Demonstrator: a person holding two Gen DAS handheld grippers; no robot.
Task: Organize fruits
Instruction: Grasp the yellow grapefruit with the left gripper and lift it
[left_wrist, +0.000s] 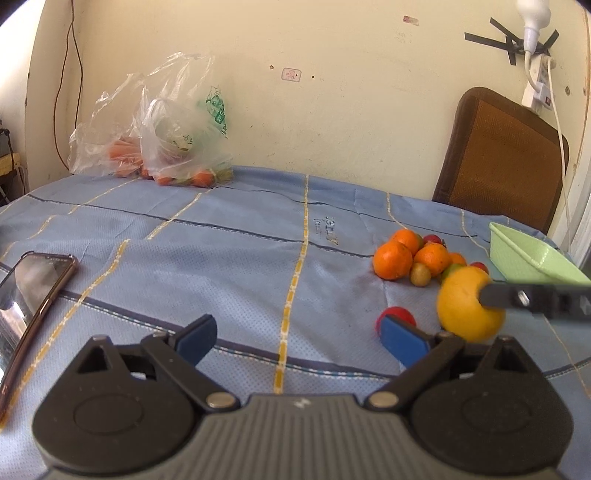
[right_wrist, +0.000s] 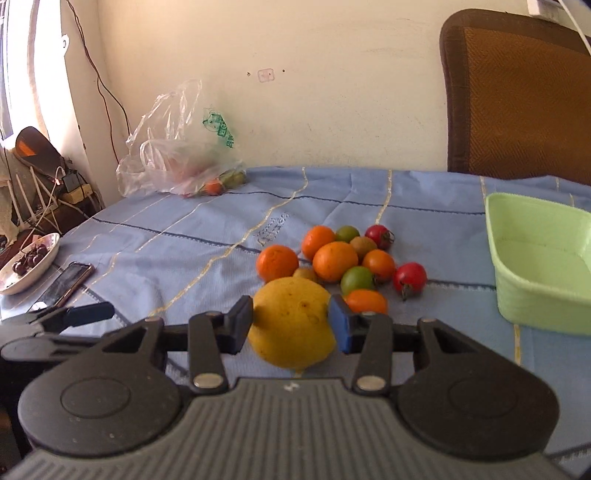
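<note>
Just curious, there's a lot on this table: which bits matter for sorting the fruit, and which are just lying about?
For the job:
lemon, held in the right claw
fruit pile
green tub
left claw, open

Lying about:
phone
plastic bags
plate of cherries
chair

a lived-in room in a home. a table (left_wrist: 221, 258) covered with a blue cloth (right_wrist: 207, 225) stands against a marked cream wall (left_wrist: 332, 110), where a power strip (left_wrist: 537, 79) is stuck up with black tape and thin cables hang down. thin plastic shopping bags (left_wrist: 159, 147) of produce lie at the back of the table, a phone (left_wrist: 33, 291) lies on the cloth, and a plate of dark cherries (right_wrist: 29, 262) sits at the edge. a brown woven chair back (right_wrist: 524, 96) leans by the wall, and a router and chargers (right_wrist: 48, 192) crowd the corner by a bright window.
</note>
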